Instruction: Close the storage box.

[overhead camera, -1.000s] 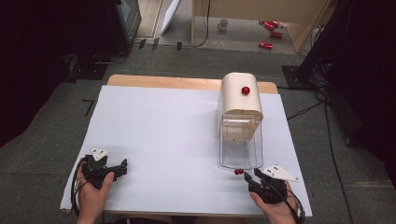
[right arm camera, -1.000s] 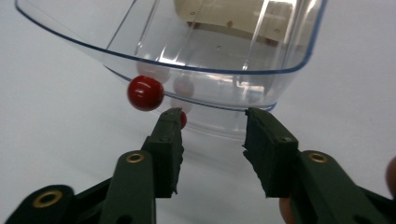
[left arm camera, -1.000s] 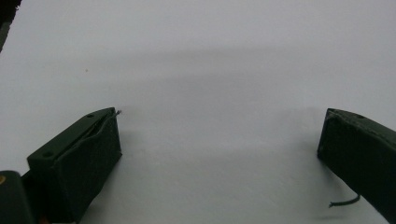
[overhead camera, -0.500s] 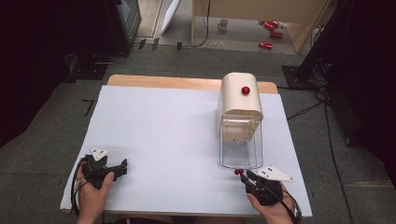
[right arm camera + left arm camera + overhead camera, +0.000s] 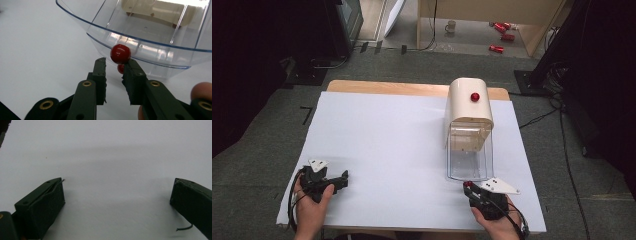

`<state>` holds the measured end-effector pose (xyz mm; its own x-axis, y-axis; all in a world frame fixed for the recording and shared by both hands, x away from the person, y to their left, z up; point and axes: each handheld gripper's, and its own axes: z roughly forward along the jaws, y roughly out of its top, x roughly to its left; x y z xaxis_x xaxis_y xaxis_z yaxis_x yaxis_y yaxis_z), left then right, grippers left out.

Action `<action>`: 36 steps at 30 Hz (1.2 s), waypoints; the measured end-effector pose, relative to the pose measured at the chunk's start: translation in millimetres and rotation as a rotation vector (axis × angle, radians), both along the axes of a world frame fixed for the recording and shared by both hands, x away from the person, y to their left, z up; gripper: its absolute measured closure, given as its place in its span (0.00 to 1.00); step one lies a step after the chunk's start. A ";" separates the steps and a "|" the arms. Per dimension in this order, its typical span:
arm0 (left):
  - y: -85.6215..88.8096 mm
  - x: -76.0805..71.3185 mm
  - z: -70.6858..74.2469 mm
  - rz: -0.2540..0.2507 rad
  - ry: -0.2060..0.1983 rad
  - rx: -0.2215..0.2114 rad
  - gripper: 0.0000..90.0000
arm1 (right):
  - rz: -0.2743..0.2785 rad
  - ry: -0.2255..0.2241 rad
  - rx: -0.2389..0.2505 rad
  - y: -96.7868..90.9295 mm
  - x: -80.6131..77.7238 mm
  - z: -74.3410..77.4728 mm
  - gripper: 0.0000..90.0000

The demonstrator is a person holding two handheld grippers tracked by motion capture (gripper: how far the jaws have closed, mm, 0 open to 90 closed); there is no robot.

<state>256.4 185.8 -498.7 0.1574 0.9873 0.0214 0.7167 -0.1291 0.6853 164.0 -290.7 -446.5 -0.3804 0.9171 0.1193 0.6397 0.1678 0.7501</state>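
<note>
The right gripper (image 5: 114, 65) has just been closing, jaws narrowed beside the small glossy red knob (image 5: 120, 53) on the clear plastic drawer (image 5: 150, 37), not yet pinching. Next: grasp squarely. Left gripper (image 5: 117, 192) rests open.

Clear bin (image 5: 140, 32) cut off by right gripper view's top edge

You worked at a wooden table (image 5: 362, 86) covered by a white sheet (image 5: 392, 145), on grey carpet (image 5: 262, 165). Behind it stood a wooden shelf unit (image 5: 542, 30), with red cans (image 5: 502, 35) and a mug (image 5: 451, 26) on the floor.
</note>
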 end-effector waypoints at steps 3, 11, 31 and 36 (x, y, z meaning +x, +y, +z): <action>-0.1 0.0 0.0 0.000 0.000 -0.001 0.00 | -0.021 0.001 0.018 0.2 0.6 -0.5 0.83; 0.0 0.0 0.0 0.000 0.000 0.000 0.00 | -0.052 -0.001 0.033 0.1 1.4 -0.4 0.86; 0.1 -0.3 0.1 -0.002 0.001 0.003 0.00 | -0.083 -0.050 0.054 -5.9 12.5 28.5 0.90; 0.1 -0.3 0.1 -0.002 0.001 0.003 0.00 | -0.086 -0.068 0.061 -4.1 18.9 37.0 0.91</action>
